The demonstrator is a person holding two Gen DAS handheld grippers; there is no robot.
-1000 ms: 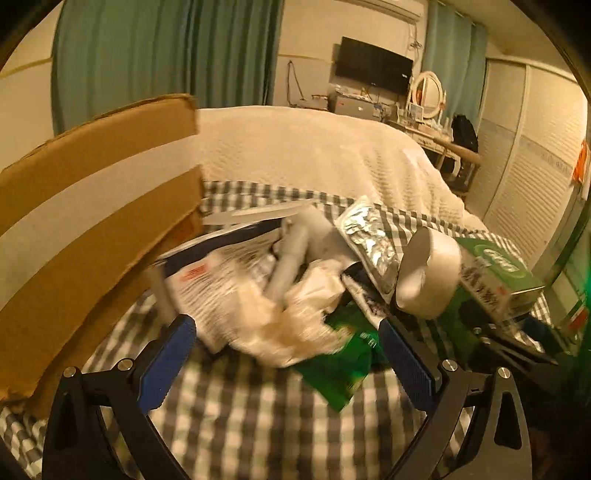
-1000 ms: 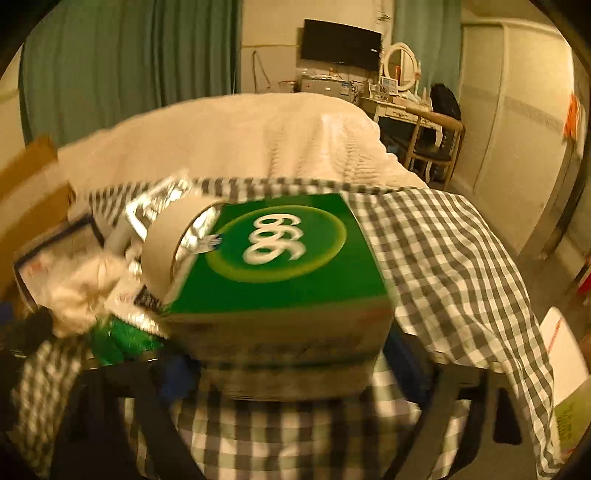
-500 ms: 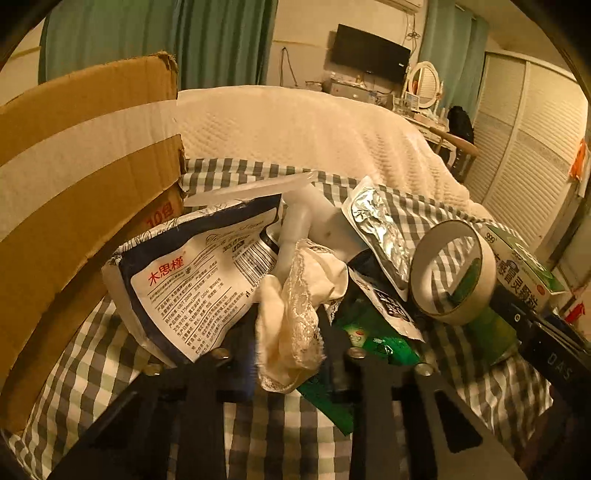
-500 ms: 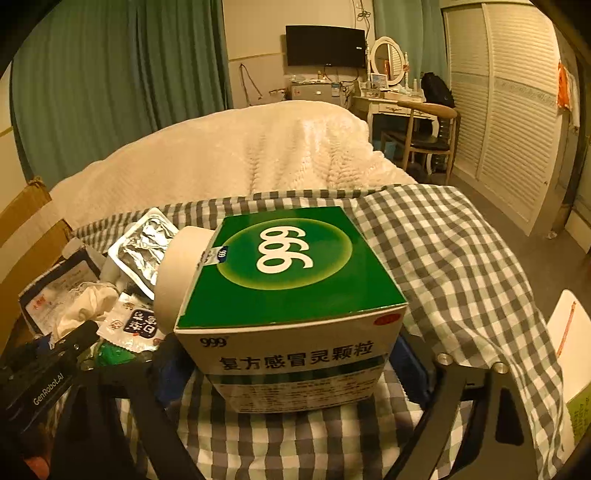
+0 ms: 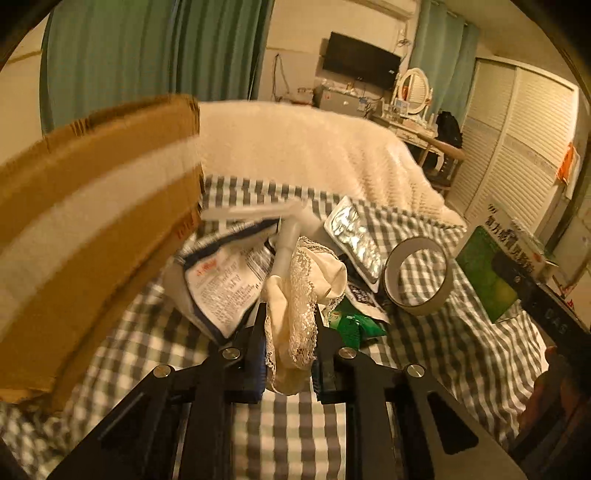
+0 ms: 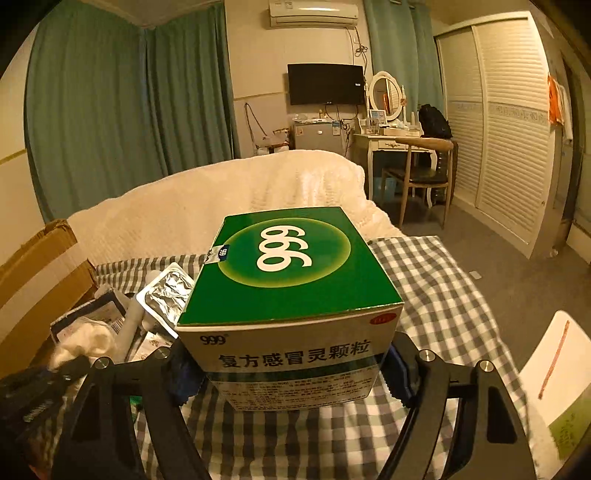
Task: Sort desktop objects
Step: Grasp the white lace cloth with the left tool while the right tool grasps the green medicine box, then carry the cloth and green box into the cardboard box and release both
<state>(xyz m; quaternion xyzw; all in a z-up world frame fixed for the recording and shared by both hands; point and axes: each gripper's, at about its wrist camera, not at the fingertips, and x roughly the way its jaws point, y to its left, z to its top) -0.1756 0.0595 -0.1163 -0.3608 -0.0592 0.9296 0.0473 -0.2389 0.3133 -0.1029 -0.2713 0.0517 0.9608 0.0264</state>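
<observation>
Left tool [image 5: 290,354] closing on the lacy cloth [image 5: 299,295] just right of the cardboard box [image 5: 92,229], right tool [image 6: 291,373] clamps the green medicine box [image 6: 288,295]; limp cloth may slip out.

Dim, warm yellow light fills a bedroom. A black TV [image 6: 326,84] hangs on the pale far wall, an air conditioner [image 6: 313,13] above it. Teal curtains [image 6: 125,110] hang left and right of the TV. Below it to the right stand a white dresser [image 6: 388,140] with an oval mirror [image 6: 384,94] and a wooden chair [image 6: 424,173]. Farther right are louvred wardrobe doors [image 6: 498,147] and grey floor [image 6: 480,258].
</observation>
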